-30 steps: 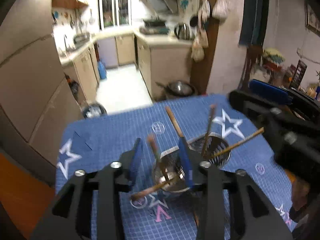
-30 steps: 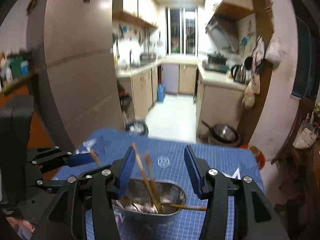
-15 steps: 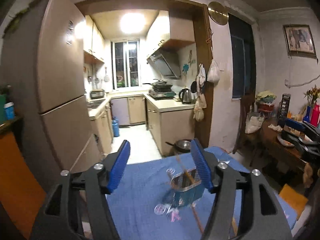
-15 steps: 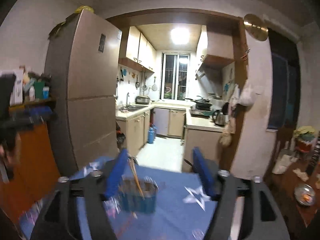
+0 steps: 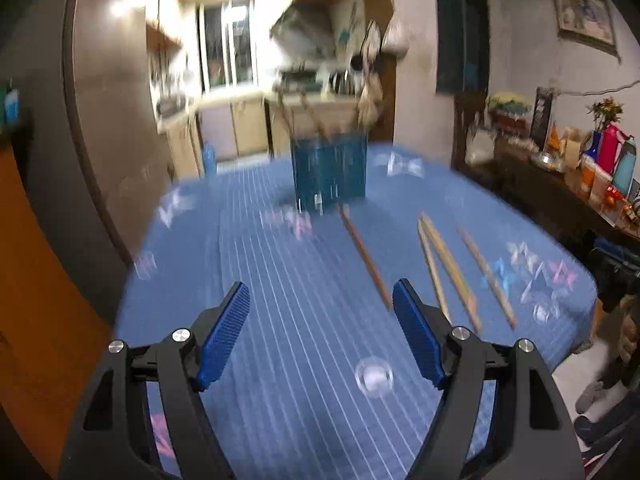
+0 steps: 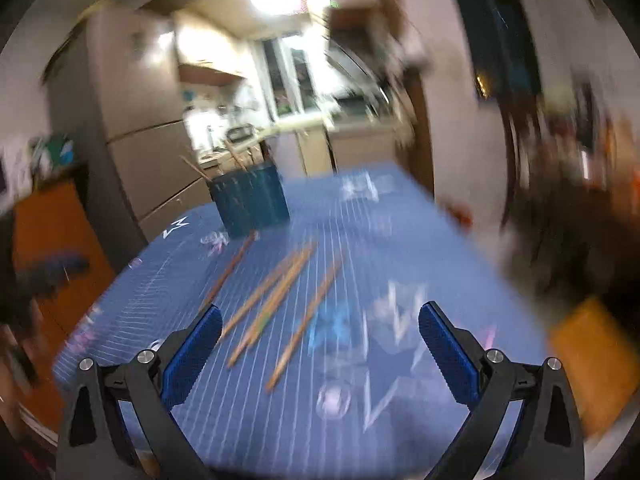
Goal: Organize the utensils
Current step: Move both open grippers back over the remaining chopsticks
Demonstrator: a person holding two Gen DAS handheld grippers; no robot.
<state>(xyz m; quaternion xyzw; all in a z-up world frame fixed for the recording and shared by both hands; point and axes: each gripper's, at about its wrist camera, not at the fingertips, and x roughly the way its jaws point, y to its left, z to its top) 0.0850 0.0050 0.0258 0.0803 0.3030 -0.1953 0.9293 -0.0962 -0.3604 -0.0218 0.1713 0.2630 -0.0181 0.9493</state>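
Left gripper [image 5: 320, 312]: jaws spread wide, nothing between the blue pads [image 5: 224, 340]; positioned over the near left part of the table.
Table cover [image 5: 280, 280]: blue gridded mat with star prints; both views are motion-blurred.
Utensil holder [image 5: 330, 174]: upright at the far centre of the mat in the left wrist view, far left in the right wrist view [image 6: 250, 202]; its surface reflects the blue grid. Several sticks [image 5: 298, 114] stand inside it, leaning out over the rim.
Loose chopsticks [image 5: 440, 264]: four lie flat on the mat, near side of the holder and right of the left gripper.
Leftmost chopstick [image 5: 364, 256]: darker; far end close to the holder base; contact cannot be confirmed.
Middle pair [image 6: 272, 292]: lighter, side by side, converging at the far end.
Rightmost chopstick [image 6: 308, 316]: lies apart from the pair.
Right gripper [image 6: 320, 324]: jaws fully apart and empty; the near ends of the chopsticks lie between and just beyond its pads.
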